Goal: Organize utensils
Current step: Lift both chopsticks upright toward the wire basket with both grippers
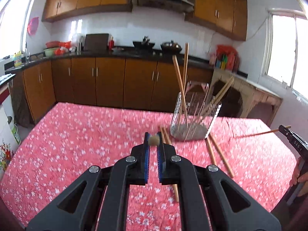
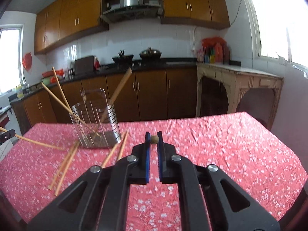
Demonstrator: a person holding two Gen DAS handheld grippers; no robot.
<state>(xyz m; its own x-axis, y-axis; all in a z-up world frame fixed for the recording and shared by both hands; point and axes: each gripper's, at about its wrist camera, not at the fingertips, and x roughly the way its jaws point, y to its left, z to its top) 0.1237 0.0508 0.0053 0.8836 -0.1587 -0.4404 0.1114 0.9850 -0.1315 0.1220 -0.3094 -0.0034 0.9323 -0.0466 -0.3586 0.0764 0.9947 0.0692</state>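
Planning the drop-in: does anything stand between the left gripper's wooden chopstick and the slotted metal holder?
Nothing upright stands between the left gripper, shut on its wooden chopstick, and the slotted metal holder. Loose chopsticks only lie flat beside it; leaning chopsticks partly cross its opening.

Your left gripper (image 1: 153, 140) and right gripper (image 2: 153, 139): black plastic linkage arms w/ triangular cutouts, silver round pivot screws, blue ribbed pads (image 1: 147, 154) on the fingers. Side view shows white "DAS" lettering. Bare skin on your hand (image 1: 301, 179).
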